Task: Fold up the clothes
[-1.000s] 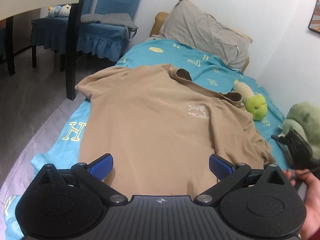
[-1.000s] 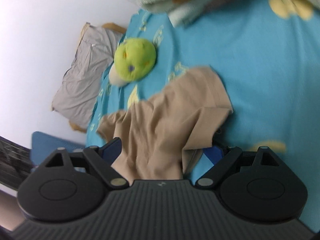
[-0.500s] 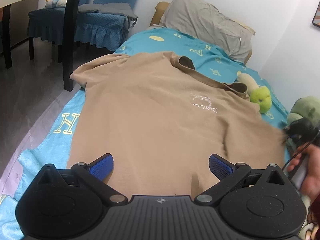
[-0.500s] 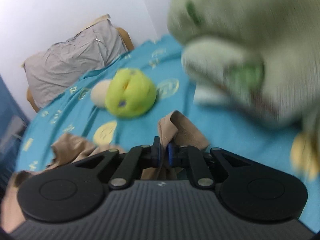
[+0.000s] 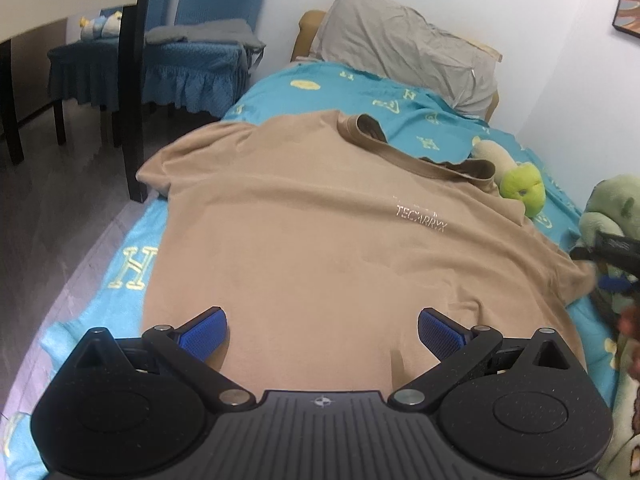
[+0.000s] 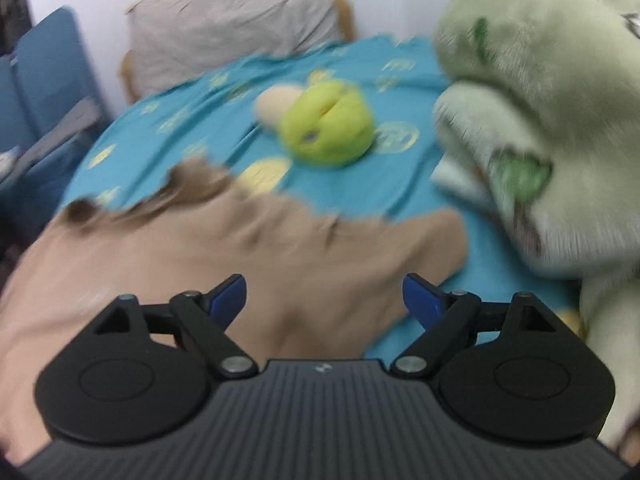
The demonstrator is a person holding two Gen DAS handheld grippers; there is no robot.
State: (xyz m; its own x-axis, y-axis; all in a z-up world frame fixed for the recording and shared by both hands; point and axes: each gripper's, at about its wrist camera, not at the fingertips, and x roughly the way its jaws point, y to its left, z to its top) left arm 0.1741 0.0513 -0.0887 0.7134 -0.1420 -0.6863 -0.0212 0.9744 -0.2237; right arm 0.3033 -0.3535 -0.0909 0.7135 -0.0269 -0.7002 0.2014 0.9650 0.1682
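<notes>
Tan short-sleeved cotton T-shirt (image 5: 320, 240) lying spread flat on turquoise-sheeted bed (image 5: 128, 268). Your left gripper (image 5: 322, 330) and right gripper (image 6: 324, 298) hovering, fingers released, empty. Risk: snagging nearby pale green plush toy (image 6: 540, 120).

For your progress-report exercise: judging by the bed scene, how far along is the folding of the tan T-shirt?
Done: the tan T-shirt lies spread out, logo up, on the blue bedsheet, its right sleeve laid flat. In hand: nothing; the left gripper and right gripper are both open above the shirt. Left: every fold; no sleeve or hem is turned in.
</notes>
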